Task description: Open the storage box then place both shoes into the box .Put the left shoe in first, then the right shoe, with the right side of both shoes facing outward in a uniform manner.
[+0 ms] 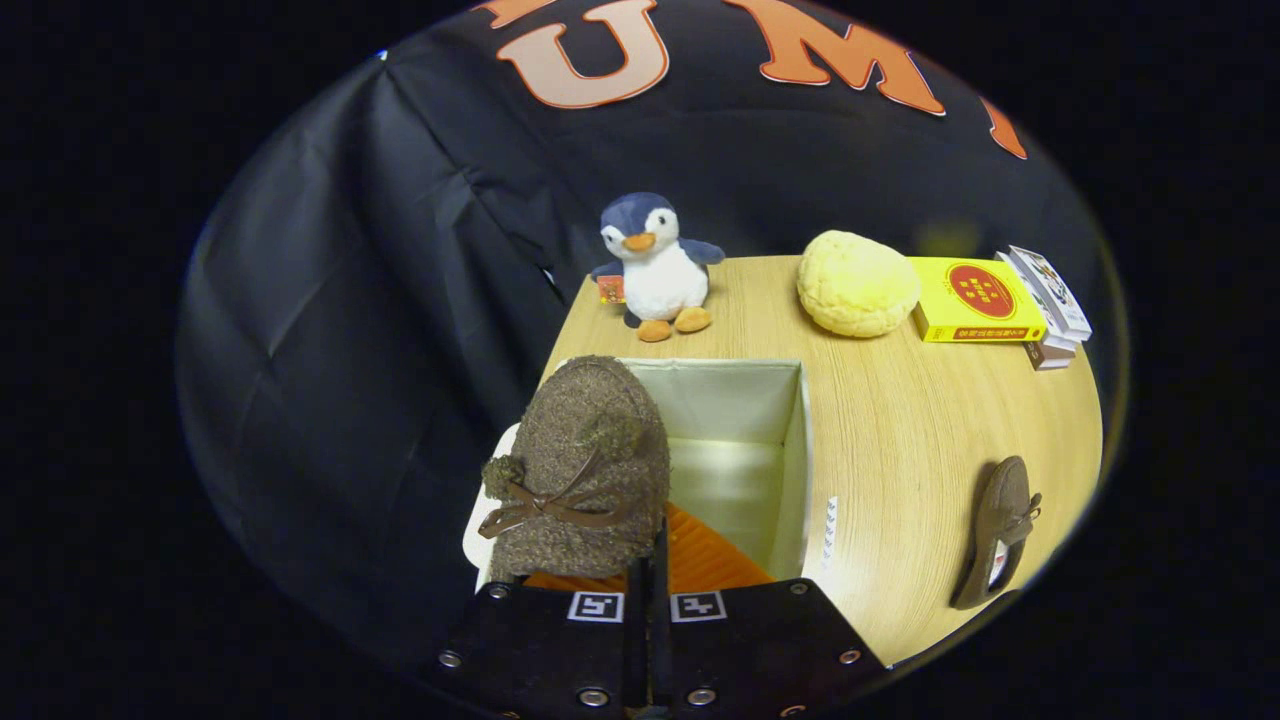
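My gripper (655,550) is shut on a brown woolly shoe (580,470) with a bow and pompoms. The shoe hangs toe-up over the left side of the open white storage box (803,450). The fingers stand nearly together, pinching the shoe's rear edge. The box's pale inside shows beyond the fingers, and its left wall is hidden by the shoe. The second brown shoe (1000,530) lies on its side on the wooden table (920,420), well to the right of the box near the table's edge.
Beyond the box stand a plush penguin (655,265), a yellow round plush bun (857,283), a yellow book (975,300) and a small stack of books (1050,300). The table's left edge runs close beside the box.
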A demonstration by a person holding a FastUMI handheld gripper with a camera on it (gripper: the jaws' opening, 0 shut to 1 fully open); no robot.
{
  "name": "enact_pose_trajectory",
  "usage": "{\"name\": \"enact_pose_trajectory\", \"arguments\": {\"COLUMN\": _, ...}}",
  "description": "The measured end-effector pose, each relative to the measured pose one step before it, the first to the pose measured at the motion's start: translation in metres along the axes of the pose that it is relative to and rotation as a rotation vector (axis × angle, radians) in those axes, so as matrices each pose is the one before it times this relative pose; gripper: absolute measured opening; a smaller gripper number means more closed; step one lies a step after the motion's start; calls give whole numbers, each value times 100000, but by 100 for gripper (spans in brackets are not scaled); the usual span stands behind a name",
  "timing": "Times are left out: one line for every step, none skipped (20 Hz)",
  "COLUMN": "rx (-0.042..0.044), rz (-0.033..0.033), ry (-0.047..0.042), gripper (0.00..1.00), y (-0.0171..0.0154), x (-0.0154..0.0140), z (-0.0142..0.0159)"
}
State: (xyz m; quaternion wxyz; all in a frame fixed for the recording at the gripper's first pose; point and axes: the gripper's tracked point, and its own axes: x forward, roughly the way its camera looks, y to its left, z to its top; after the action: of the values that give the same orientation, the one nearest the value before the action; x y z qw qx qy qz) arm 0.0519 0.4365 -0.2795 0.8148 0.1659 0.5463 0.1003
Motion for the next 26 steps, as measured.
{"name": "enact_pose_trajectory", "arguments": {"rx": 1611, "rz": -993, "ry": 1585, "gripper": 3, "y": -52, "x": 842, "z": -288}}
{"name": "enact_pose_trajectory", "arguments": {"rx": 2048, "rz": -2145, "ry": 2104, "gripper": 3, "y": -126, "x": 536, "z": -474}}
{"name": "enact_pose_trajectory", "arguments": {"rx": 1305, "rz": -1680, "ry": 1729, "gripper": 3, "y": -117, "x": 580, "z": -267}}
{"name": "enact_pose_trajectory", "arguments": {"rx": 964, "rz": -1279, "ry": 636, "gripper": 2, "y": 69, "x": 642, "z": -26}}
{"name": "enact_pose_trajectory", "arguments": {"rx": 278, "rz": -967, "ry": 1356, "gripper": 3, "y": 151, "x": 667, "z": -281}}
{"name": "enact_pose_trajectory", "arguments": {"rx": 477, "rz": -832, "ry": 1425, "gripper": 3, "y": -28, "x": 489, "z": -384}}
{"name": "enact_pose_trajectory", "arguments": {"rx": 97, "rz": 15, "ry": 1829, "gripper": 3, "y": 237, "x": 512, "z": -333}}
{"name": "enact_pose_trajectory", "arguments": {"rx": 473, "rz": -332, "ry": 1562, "gripper": 3, "y": 110, "x": 526, "z": -368}}
{"name": "enact_pose_trajectory", "arguments": {"rx": -54, "rz": -173, "ry": 1193, "gripper": 3, "y": 153, "x": 487, "z": -320}}
{"name": "enact_pose_trajectory", "arguments": {"rx": -646, "rz": -500, "ry": 1072, "gripper": 3, "y": 157, "x": 307, "z": -376}}
{"name": "enact_pose_trajectory", "arguments": {"rx": -911, "rz": -230, "ry": 1290, "gripper": 3, "y": 94, "x": 407, "z": -416}}
{"name": "enact_pose_trajectory", "arguments": {"rx": -446, "rz": 527, "ry": 1119, "gripper": 3, "y": 248, "x": 327, "z": -457}}
{"name": "enact_pose_trajectory", "arguments": {"rx": -231, "rz": 1247, "ry": 1751, "gripper": 5, "y": 287, "x": 188, "z": -459}}
{"name": "enact_pose_trajectory", "arguments": {"rx": 205, "rz": 1275, "ry": 1789, "gripper": 7, "y": 180, "x": -125, "z": -616}}
{"name": "enact_pose_trajectory", "arguments": {"rx": -92, "rz": 2370, "ry": 1204, "gripper": 14, "y": 434, "x": -262, "z": -307}}
{"name": "enact_pose_trajectory", "arguments": {"rx": -658, "rz": 3039, "ry": -302, "gripper": 16, "y": 525, "x": -688, "z": -49}}
{"name": "enact_pose_trajectory", "arguments": {"rx": -1084, "rz": 2704, "ry": -705, "gripper": 20, "y": 357, "x": -463, "z": 99}}
{"name": "enact_pose_trajectory", "arguments": {"rx": -1338, "rz": 2792, "ry": -1056, "gripper": 24, "y": 350, "x": -884, "z": 25}}
{"name": "enact_pose_trajectory", "arguments": {"rx": -1635, "rz": 3193, "ry": -692, "gripper": 33, "y": 268, "x": -1083, "z": 21}}
{"name": "enact_pose_trajectory", "arguments": {"rx": -1609, "rz": 3947, "ry": -961, "gripper": 38, "y": 352, "x": -1256, "z": -25}}
{"name": "enact_pose_trajectory", "arguments": {"rx": -2105, "rz": 4846, "ry": -2183, "gripper": 43, "y": 352, "x": -1501, "z": 184}}
{"name": "enact_pose_trajectory", "arguments": {"rx": -3455, "rz": 3476, "ry": -3650, "gripper": 46, "y": 12, "x": -1592, "z": 479}}
{"name": "enact_pose_trajectory", "arguments": {"rx": -4766, "rz": 505, "ry": -4122, "gripper": 48, "y": -622, "x": -1752, "z": 637}}
{"name": "enact_pose_trajectory", "arguments": {"rx": -4724, "rz": 380, "ry": -4217, "gripper": 48, "y": -787, "x": -1778, "z": 594}}
{"name": "enact_pose_trajectory", "arguments": {"rx": -3056, "rz": 1057, "ry": -3930, "gripper": 51, "y": -675, "x": -1744, "z": 584}}
{"name": "enact_pose_trajectory", "arguments": {"rx": -2341, "rz": 2122, "ry": -3770, "gripper": 53, "y": -460, "x": -1692, "z": 549}}
